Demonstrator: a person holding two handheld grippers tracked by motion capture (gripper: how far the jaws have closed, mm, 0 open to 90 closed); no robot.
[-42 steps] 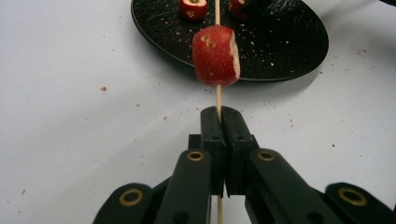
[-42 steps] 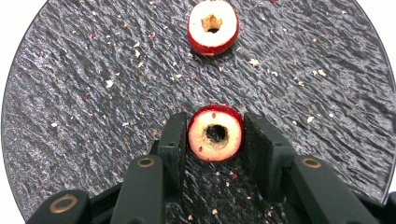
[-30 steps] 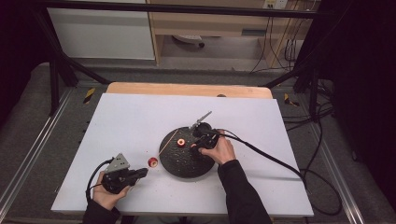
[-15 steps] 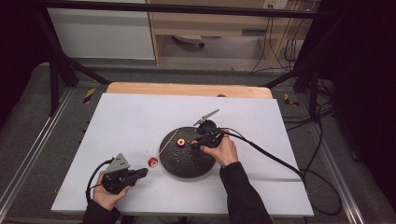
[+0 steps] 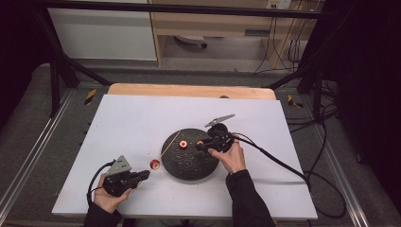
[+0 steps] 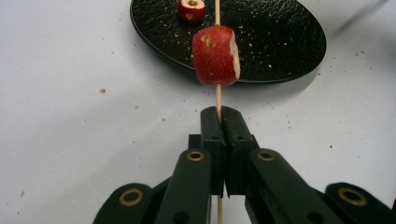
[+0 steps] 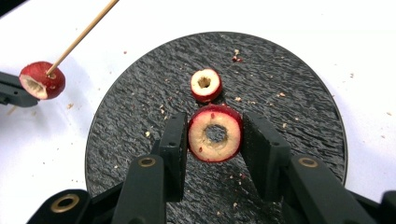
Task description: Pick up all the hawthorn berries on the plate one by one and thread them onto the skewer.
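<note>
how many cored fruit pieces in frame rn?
3. One threaded on the skewer held by the left gripper: threaded piece. One clamped in the right gripper: clamped piece. One loose piece on the black plate. None seem hidden.

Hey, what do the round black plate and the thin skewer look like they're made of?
The plate looks like slate or stone-look ceramic: matte black, with a rough, rippled surface. The skewer looks like bamboo or wood: pale tan, thin, straight and unvarnished.

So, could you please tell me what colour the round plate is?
Black, with a rough speckled texture; the plate shows best in the right gripper view.
</note>
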